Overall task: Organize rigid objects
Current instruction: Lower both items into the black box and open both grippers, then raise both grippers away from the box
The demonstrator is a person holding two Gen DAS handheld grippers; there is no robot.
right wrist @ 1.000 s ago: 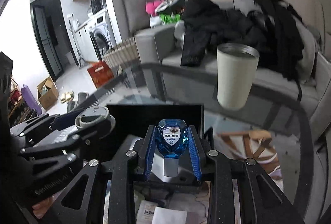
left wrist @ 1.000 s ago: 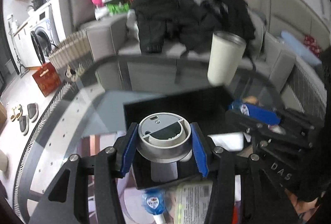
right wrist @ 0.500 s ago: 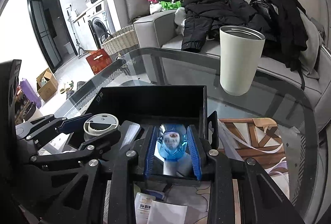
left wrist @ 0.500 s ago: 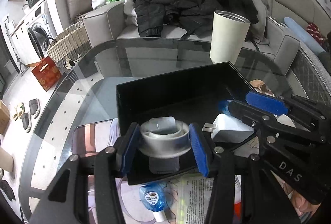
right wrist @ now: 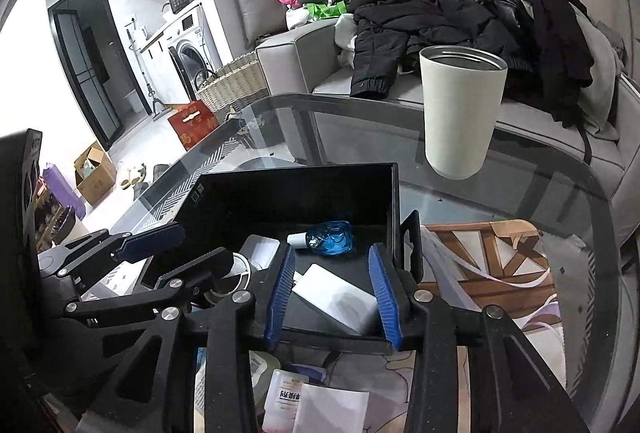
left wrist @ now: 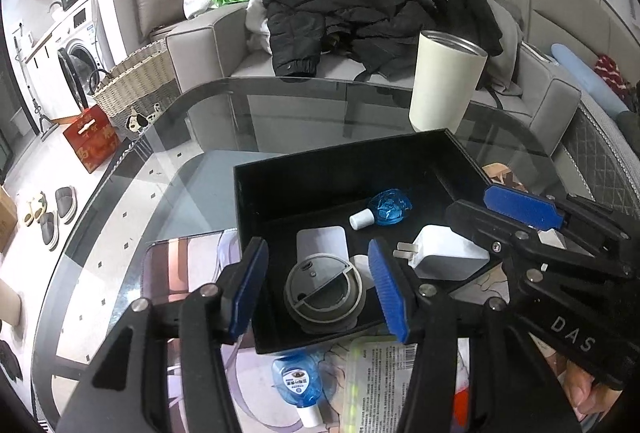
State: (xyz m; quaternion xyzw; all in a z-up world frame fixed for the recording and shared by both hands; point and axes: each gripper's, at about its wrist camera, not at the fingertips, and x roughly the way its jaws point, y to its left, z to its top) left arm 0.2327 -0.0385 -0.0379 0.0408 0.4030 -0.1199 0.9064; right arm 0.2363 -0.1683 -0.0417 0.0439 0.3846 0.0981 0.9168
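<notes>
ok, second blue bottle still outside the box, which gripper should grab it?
Left, probably. The blue bottle lies on the table just below the left gripper, whose jaws are opening clear of the grey lid. The right gripper sits over the black box, farther off.

We saw even indoor light, sharp focus, strong fisheye bending with dark corners, and pale glare on the glass table [left wrist: 304, 113].

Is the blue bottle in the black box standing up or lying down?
Lying down. The blue bottle rests on its side on the floor of the black box, white cap toward the left gripper's side, untouched by either gripper.
</notes>
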